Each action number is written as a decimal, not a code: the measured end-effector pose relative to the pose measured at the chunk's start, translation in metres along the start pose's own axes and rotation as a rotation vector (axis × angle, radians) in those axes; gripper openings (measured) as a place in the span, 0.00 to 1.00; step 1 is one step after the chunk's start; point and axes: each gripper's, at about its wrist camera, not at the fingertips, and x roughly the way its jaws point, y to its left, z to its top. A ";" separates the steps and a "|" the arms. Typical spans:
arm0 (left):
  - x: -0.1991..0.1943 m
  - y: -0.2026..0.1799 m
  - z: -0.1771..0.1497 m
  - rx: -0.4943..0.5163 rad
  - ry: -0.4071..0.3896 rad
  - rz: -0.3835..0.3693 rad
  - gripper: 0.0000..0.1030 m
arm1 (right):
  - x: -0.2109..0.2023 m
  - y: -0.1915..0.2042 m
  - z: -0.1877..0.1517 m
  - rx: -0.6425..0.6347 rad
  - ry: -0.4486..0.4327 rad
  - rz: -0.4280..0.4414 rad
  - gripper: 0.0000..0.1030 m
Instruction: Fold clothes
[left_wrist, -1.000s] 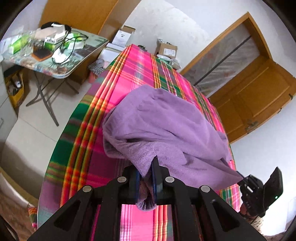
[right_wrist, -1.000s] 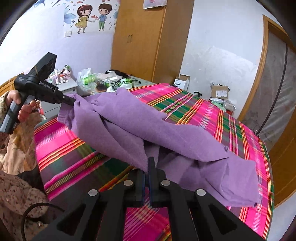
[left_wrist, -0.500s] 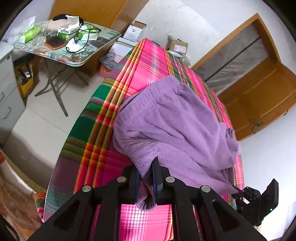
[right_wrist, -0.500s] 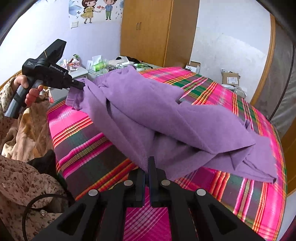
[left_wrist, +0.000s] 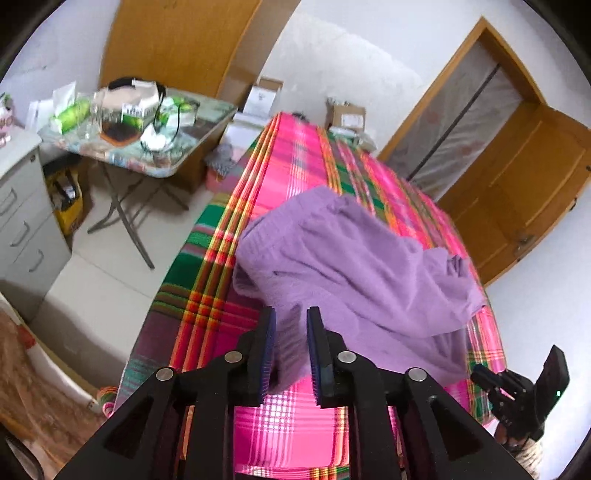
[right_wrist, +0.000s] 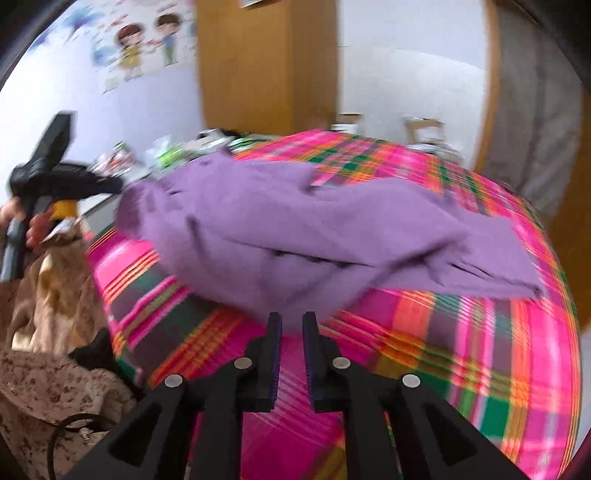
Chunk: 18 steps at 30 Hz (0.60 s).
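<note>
Both the left hand-held gripper (left_wrist: 291, 325) and right hand-held gripper (right_wrist: 291, 326), jaws just parted, have let go of the purple garment (left_wrist: 351, 266), heaped mid-frame on the plaid bed (left_wrist: 295, 155); flatten it before regrasping.

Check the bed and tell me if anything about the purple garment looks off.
The purple garment is not folded flat: it lies bunched and creased on the plaid bedspread, with one ragged end trailing off to the right. The left gripper and right gripper have just been opening; cloth still sits between the left one's jaws.
</note>
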 end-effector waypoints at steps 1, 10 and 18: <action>-0.002 -0.005 -0.001 0.014 -0.004 -0.011 0.17 | -0.003 -0.008 -0.002 0.031 -0.005 -0.021 0.11; 0.033 -0.104 -0.013 0.235 0.077 -0.209 0.23 | -0.050 -0.090 -0.019 0.230 -0.058 -0.281 0.12; 0.097 -0.208 -0.045 0.473 0.221 -0.319 0.27 | -0.100 -0.154 -0.038 0.230 0.010 -0.503 0.14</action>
